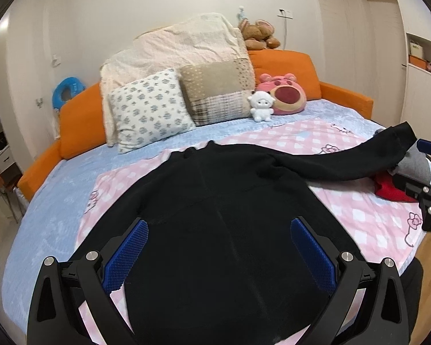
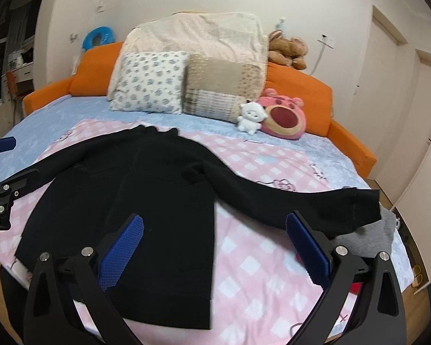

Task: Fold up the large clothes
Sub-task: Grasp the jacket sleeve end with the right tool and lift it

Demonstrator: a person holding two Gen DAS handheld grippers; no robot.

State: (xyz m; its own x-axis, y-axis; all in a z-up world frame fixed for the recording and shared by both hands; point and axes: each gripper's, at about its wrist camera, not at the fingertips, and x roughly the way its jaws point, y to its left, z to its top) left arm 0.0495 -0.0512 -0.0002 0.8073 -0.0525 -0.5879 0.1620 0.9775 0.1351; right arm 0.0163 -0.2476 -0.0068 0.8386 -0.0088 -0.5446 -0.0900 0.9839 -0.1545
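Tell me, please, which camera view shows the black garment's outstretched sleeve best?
The right wrist view: the sleeve runs unobstructed from shoulder to cuff, ending over a grey garment. In the left wrist view the sleeve sits far off at the distorted right edge.

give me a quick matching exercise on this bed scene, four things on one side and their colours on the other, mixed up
Things:
1. sweater
2. headboard
3. small plush lamb
4. gripper pads

Colours:
a. white
b. blue
c. black
d. orange

Pairs: 1-c, 2-d, 3-a, 4-b
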